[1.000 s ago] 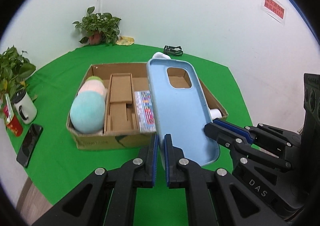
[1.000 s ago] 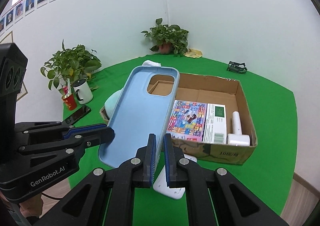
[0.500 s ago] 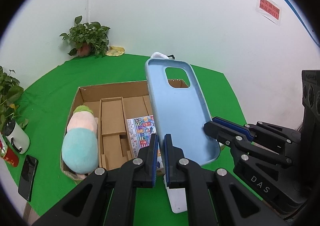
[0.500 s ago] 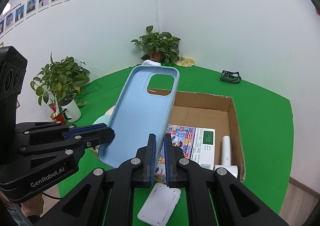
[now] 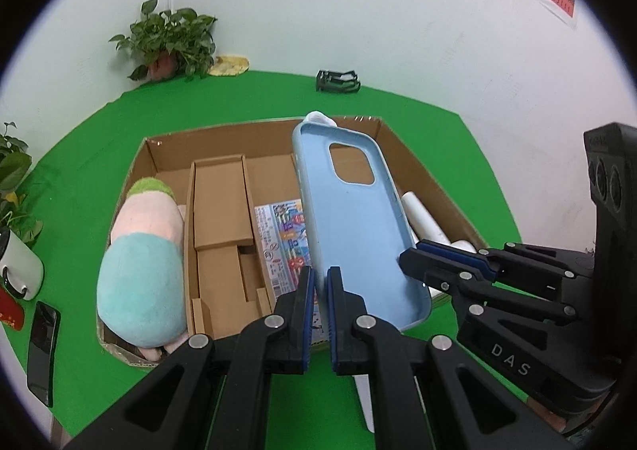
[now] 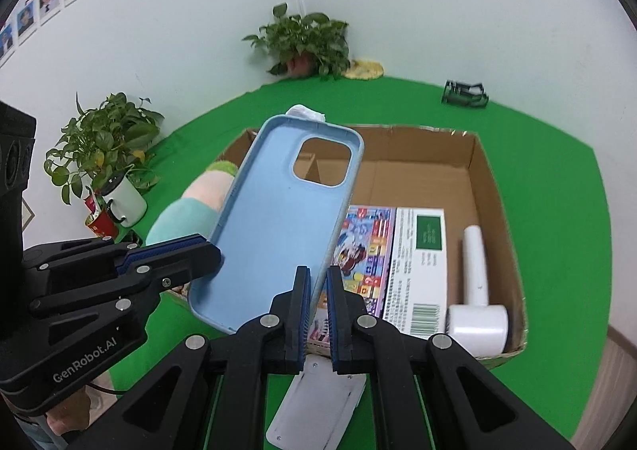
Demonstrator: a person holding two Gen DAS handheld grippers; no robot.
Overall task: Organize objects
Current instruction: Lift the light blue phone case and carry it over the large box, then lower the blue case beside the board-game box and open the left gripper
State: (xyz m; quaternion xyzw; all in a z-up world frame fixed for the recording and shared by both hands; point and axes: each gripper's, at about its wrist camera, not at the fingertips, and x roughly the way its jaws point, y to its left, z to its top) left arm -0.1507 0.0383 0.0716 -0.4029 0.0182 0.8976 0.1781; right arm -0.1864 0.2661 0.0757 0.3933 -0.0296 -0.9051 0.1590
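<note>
So you've got the blue phone case pinched from both sides right now: your left gripper is clamped on its lower left edge and your right gripper on the lower right edge, both with the pads pressed right down on the thin rim. The case is up in the air, tilted, hanging over the near side of the cardboard box, not in it yet. Looks to me like most of the tidying is already done. In the right wrist view the box holds the plush toy around 9 o'clock, the colourful booklet in the middle, the white-and-green carton just beside it, and the white handheld gadget over at 4 o'clock. The left wrist view also shows a folded cardboard insert between the plush and the booklet. What's left, I'd guess: drop the case into a free spot, probably the bare floor at the back around 12 o'clock. Then there's the flat white piece lying on the green cloth at 6 o'clock, right under your grippers. The black phone at 8 o'clock in the left wrist view is outside too, though I can't tell if it counts.
</note>
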